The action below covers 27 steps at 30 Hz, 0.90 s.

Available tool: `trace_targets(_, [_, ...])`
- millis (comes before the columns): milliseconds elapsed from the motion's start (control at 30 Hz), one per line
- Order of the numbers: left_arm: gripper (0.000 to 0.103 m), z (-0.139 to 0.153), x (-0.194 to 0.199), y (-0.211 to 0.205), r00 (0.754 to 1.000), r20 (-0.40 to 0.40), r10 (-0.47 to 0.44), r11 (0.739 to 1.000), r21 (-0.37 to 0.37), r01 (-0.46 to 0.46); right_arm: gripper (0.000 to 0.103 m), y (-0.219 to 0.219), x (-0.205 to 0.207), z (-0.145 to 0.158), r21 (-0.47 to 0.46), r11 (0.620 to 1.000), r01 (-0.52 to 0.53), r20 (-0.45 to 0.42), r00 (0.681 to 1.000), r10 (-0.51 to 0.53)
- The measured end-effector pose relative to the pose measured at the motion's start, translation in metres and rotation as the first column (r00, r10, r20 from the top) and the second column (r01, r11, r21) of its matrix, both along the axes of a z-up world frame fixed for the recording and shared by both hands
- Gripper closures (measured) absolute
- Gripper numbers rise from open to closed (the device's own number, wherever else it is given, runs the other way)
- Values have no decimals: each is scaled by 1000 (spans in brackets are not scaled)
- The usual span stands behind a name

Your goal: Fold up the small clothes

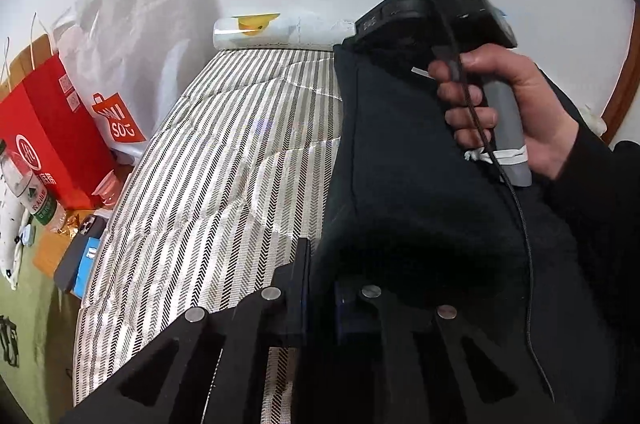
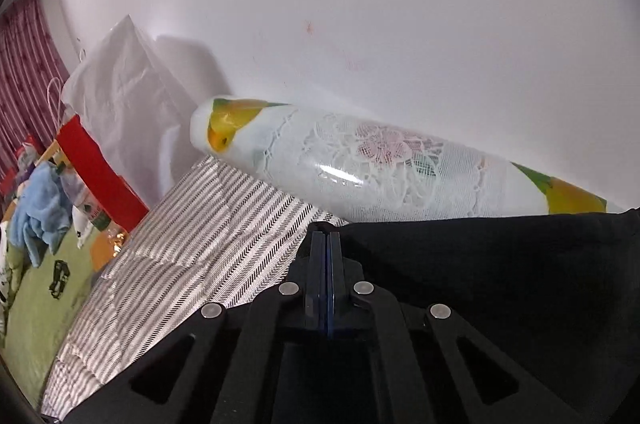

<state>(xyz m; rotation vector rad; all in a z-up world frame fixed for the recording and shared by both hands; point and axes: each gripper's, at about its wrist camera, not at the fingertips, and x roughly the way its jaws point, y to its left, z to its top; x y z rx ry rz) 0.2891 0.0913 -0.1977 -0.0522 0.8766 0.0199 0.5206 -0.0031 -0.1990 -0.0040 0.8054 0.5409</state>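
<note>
Closest in the left wrist view, the left gripper (image 1: 320,264) has its jaws clamped on the near edge of the black garment (image 1: 400,164), which lies along the striped mattress (image 1: 224,164). Farther along the garment, a hand (image 1: 500,112) grips the right gripper's handle. From the right wrist view, the right gripper (image 2: 327,244) has its 2 fingers pressed together at the garment's far corner; whether cloth is pinched there cannot be told. Beyond lies a wrapped floral roll (image 2: 380,160) against the white wall (image 2: 360,4).

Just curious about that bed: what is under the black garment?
The black fabric garment lies on a grey-and-white striped quilted mattress, visible beside it. Whatever else sits beneath the cloth is covered.
</note>
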Motion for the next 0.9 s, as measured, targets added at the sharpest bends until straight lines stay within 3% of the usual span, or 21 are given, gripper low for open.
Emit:
trace_targets(133, [73,1,0,3,1000,0,27,1000,6,-27,98,-21,-20,18,13,1000,14,7,1000,-15])
trace_targets(200, [59,1,1,5,999,1,43,999,19,-43,90,-34,-33,29,0,999,36,27,999,-36])
trace_targets(233, [58,2,1,6,999,1,47,999,19,-47,87,-43,-42,36,-2,999,51,33,998,-50])
trace_targets(367, [36,5,-1,8,999,13,48,999,1,-48,61,-87,-87,68,-16,991,130,83,988,-128])
trace_targets(400, [34,7,-2,7,999,20,44,999,2,-44,50,-97,-100,75,-24,988,153,101,984,-150])
trace_targets(467, [32,12,-4,4,999,36,27,1000,2,-27,40,-122,-128,92,-35,977,213,136,969,-206])
trace_targets(700, [28,33,-32,-13,999,47,18,999,-44,-16,26,-223,-222,137,-129,924,361,207,921,-331])
trace_targets(900, [19,58,-70,-44,997,77,-6,1000,16,5,23,-313,-299,127,-142,871,470,182,877,-444])
